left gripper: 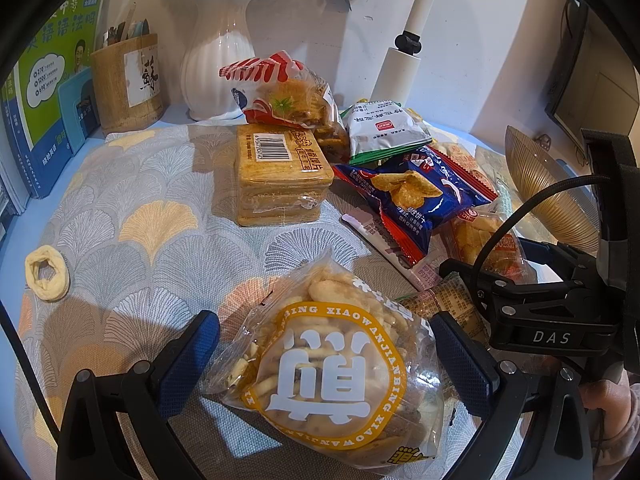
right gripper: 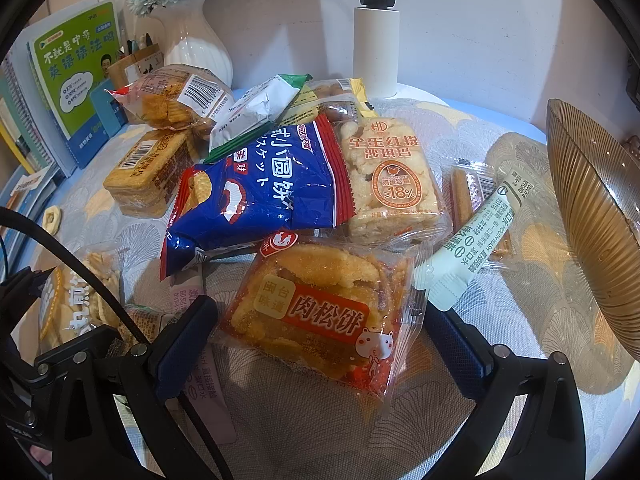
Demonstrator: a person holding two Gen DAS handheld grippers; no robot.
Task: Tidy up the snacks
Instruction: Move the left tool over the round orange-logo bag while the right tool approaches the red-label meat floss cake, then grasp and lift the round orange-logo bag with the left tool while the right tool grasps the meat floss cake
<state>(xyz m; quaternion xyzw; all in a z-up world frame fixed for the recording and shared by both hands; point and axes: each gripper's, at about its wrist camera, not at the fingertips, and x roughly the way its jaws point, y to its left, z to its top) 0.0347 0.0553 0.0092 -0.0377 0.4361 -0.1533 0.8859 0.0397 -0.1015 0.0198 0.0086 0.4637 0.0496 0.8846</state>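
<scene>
Left wrist view: your left gripper [left gripper: 326, 364] straddles the round-cracker bag [left gripper: 332, 376], fingers spread and not yet pinching; close gently so nothing crumbles. Your right gripper [right gripper: 320, 340] stands equally wide around the meat-floss cake packet [right gripper: 320, 312], just nearer than the blue crisp bag [right gripper: 256, 196]. Right of that bag stands the gold bowl [right gripper: 592, 216], its far edge cut off. Packets beneath the pile are hidden.

White wall [left gripper: 460, 20]; white vase [left gripper: 216, 64]; fan-patterned tablecloth [left gripper: 132, 208].

Left gripper [left gripper: 326, 354] and right gripper [right gripper: 320, 334] both hold their fingers spread wide, low over the table.
</scene>
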